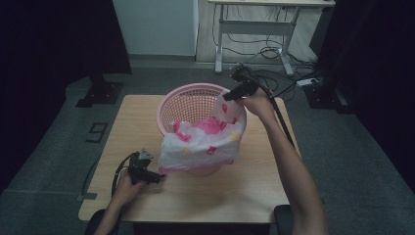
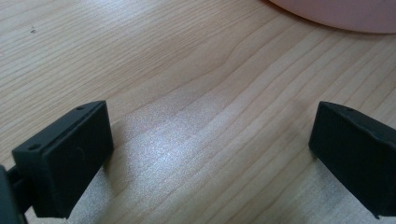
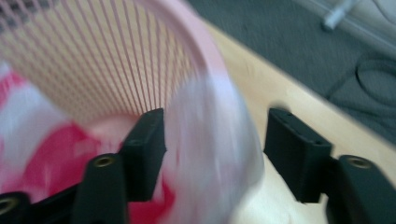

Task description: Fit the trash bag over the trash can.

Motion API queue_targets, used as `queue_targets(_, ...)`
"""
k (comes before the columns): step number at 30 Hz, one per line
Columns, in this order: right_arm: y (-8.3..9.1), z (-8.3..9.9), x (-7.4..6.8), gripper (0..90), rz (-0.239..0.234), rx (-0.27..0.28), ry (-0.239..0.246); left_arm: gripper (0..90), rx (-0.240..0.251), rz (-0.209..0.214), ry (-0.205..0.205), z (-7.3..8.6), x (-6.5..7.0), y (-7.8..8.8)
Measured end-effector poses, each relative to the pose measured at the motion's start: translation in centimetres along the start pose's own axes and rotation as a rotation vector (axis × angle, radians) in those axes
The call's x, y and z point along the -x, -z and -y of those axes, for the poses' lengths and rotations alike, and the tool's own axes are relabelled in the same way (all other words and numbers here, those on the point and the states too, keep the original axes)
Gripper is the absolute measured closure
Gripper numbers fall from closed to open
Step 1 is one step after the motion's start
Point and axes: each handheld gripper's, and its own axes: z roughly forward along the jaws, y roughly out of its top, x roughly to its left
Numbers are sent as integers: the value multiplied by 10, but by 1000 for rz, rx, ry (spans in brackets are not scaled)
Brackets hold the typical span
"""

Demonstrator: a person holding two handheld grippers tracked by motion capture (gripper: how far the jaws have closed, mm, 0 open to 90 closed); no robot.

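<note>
Basket stands on the table, toward its far edge. Bag lies partly in the basket — draped over its near rim. Right gripper at the basket's far right rim; left gripper rests on the table, near left — well apart.

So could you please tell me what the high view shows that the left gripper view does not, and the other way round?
The high view alone shows the patterned plastic bag draped over the basket's front rim, the right gripper at that rim, both forearms and the floor. The left gripper view alone shows the left gripper with jaws wide apart, nothing between them. Both show the wooden table and the pink basket.
</note>
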Motion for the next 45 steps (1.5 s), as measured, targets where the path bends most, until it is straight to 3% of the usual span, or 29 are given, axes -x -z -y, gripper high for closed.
queue_targets(5, -36, -29, -7, 379, -24, 2, 28, 0, 0, 0, 0, 0, 0, 0)
queue_targets(6, -53, -41, -11, 520, -19, -42, 33, 0, 0, -1, 1, 0, 0, 0)
queue_targets(8, -59, -46, -14, 527, 11, -74, 31, 0, 1, -3, 3, 0, 1, 0)
queue_targets(11, -51, -43, -11, 615, -10, -107, 0, 0, 2, -4, 3, 0, 1, 0)
queue_targets(14, -33, -25, -7, 730, -17, -122, -27, 0, -11, 12, -10, 0, 0, 1)
queue_targets(15, -33, -25, -7, 730, -17, -122, -27, 0, -11, 12, -10, 0, 0, 1)
queue_targets(16, -20, -10, -5, 716, -13, -112, -37, 0, -22, 19, -18, -1, -1, 2)
queue_targets(18, -13, -1, -3, 689, -8, -103, -28, 0, -40, 23, -26, -2, -1, 2)
queue_targets(20, -10, 2, -1, 581, -4, -91, -13, 0, -66, 30, -35, -3, -3, 4)
queue_targets(23, -2, 2, 1, 389, -5, -27, 9, 0, -117, 38, -40, -5, -7, 8)
queue_targets(24, -2, 2, 1, 389, -5, -27, 9, 0, -117, 38, -40, -5, -7, 8)
queue_targets(25, 5, 4, 1, 318, -19, 18, 17, 0, -135, 21, -39, -4, -12, 13)
queue_targets(28, 14, 9, -1, 249, -61, 64, 36, 0, -116, 51, -17, -5, -23, 28)
queue_targets(31, 24, 16, -6, 228, -105, 98, 57, 0, -101, 64, -18, -6, -29, 39)
queue_targets(33, 28, 20, -9, 206, -147, 111, 69, 0, -90, 67, -30, -10, -36, 59)
queue_targets(36, 35, 26, -15, 181, -185, 108, 97, 0, -85, 66, -47, -16, -40, 74)
queue_targets(38, 40, 29, -21, 164, -208, 107, 126, 0, -71, 76, -64, -27, -43, 96)
queue_targets(42, 46, 36, -30, 169, -263, 121, 157, 8, -54, 101, -96, -42, -43, 123)
queue_targets(43, 46, 36, -30, 169, -263, 121, 157, 8, -54, 101, -96, -42, -43, 123)
queue_targets(45, 50, 43, -37, 190, -282, 115, 182, 13, -51, 127, -116, -53, -41, 144)
